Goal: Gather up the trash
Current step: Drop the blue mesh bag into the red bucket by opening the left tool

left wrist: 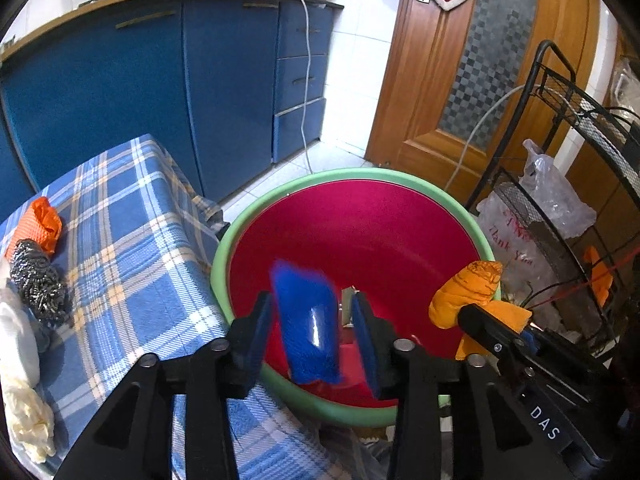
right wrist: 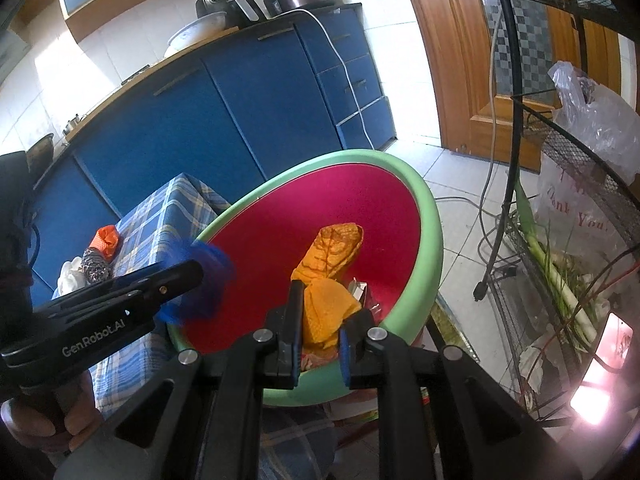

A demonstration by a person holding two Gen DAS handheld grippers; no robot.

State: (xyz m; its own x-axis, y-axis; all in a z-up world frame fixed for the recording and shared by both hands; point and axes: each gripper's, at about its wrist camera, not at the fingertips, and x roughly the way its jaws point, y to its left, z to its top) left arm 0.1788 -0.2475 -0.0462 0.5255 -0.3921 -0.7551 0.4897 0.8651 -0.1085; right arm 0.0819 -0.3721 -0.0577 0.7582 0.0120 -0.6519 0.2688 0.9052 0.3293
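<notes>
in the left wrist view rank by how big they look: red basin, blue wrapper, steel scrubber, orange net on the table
1. red basin
2. blue wrapper, though it sits close to the camera between open jaws, so it looks inflated
3. steel scrubber
4. orange net, close to the scrubber, so that order is unsure

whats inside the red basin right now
The red basin holds some small crumpled scraps near its bottom. The orange cloth in the right gripper and the blurred blue piece between the open left gripper's fingers cover the rest.
</notes>
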